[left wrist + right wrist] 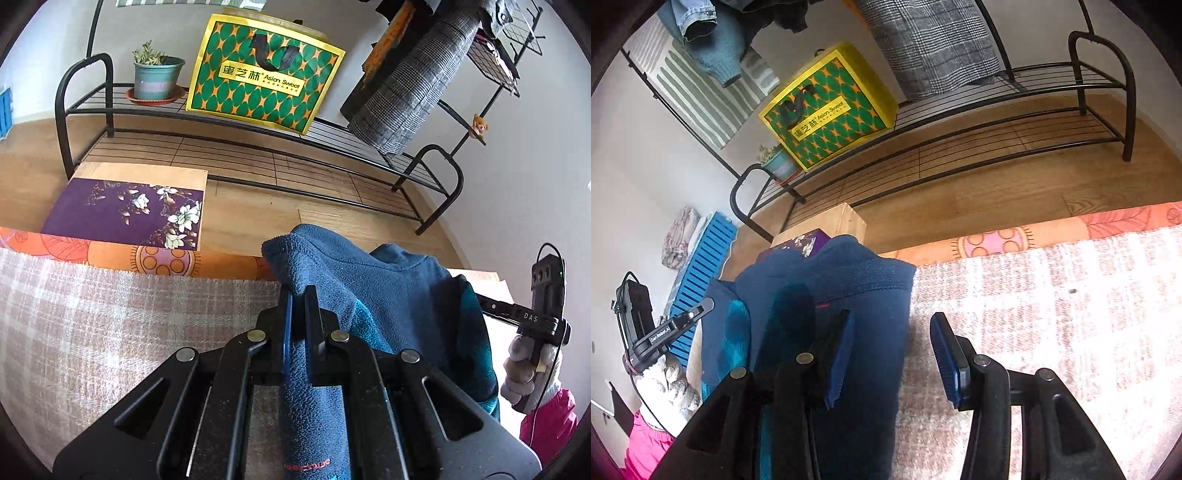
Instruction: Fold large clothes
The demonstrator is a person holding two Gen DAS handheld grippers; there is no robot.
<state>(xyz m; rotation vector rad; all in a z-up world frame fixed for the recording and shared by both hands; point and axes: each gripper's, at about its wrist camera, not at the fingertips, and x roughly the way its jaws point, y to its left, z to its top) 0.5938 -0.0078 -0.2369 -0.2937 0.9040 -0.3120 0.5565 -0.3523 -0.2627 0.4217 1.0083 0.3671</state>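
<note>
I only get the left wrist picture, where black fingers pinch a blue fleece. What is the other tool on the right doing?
Observer: The right gripper is open. The edge of the blue fleece lies between its fingers, unpinched.
Operator: What is under it?
Observer: One finger is over the fleece, the other over the pink checked blanket.
Operator: Anything in the room I miss?
Observer: A denim garment hangs up on the rack.
</note>
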